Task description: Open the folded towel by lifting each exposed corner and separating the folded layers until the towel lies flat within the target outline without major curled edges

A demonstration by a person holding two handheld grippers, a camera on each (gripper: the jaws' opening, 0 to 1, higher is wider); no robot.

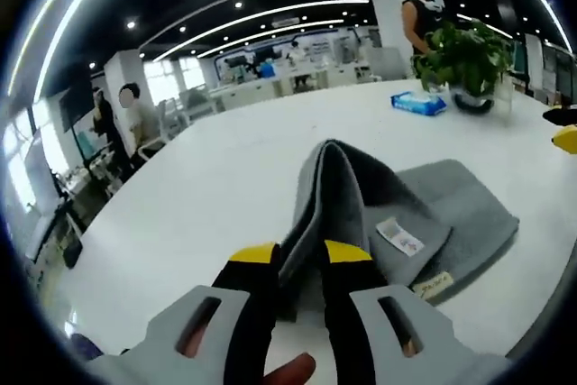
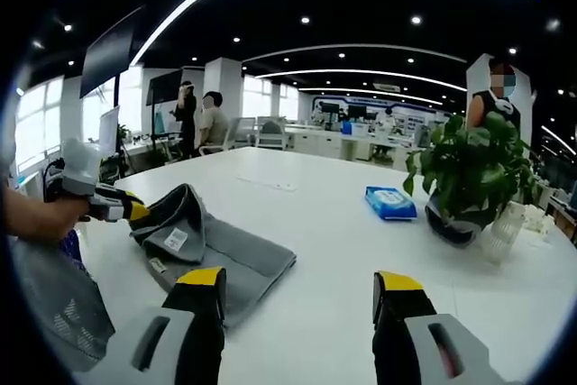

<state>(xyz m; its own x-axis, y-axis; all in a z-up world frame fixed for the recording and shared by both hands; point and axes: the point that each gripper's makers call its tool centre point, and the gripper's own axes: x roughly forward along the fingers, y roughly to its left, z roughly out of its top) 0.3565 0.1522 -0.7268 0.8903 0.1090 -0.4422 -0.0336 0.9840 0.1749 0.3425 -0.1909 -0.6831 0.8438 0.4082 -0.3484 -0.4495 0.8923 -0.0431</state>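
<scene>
A grey towel [image 1: 451, 214] lies partly folded on the white table [image 1: 225, 187], with white labels on its upper side. My left gripper [image 1: 302, 254] is shut on a raised fold of the towel and holds it up in a ridge. In the right gripper view the same towel [image 2: 225, 250] lies left of centre, and the left gripper [image 2: 122, 209] pinches its lifted edge from the left, held by a person's arm. My right gripper [image 2: 302, 286] hangs open above the bare table [image 2: 361, 250], right of the towel, with nothing between its yellow-tipped fingers.
A potted plant [image 2: 469, 173] and a blue wipes pack [image 2: 390, 202] stand on the far right part of the table. A clear ribbed cup [image 2: 505, 232] sits beside the plant. People stand near desks beyond the table. A yellow and black object [image 1: 563, 132] lies at the right edge.
</scene>
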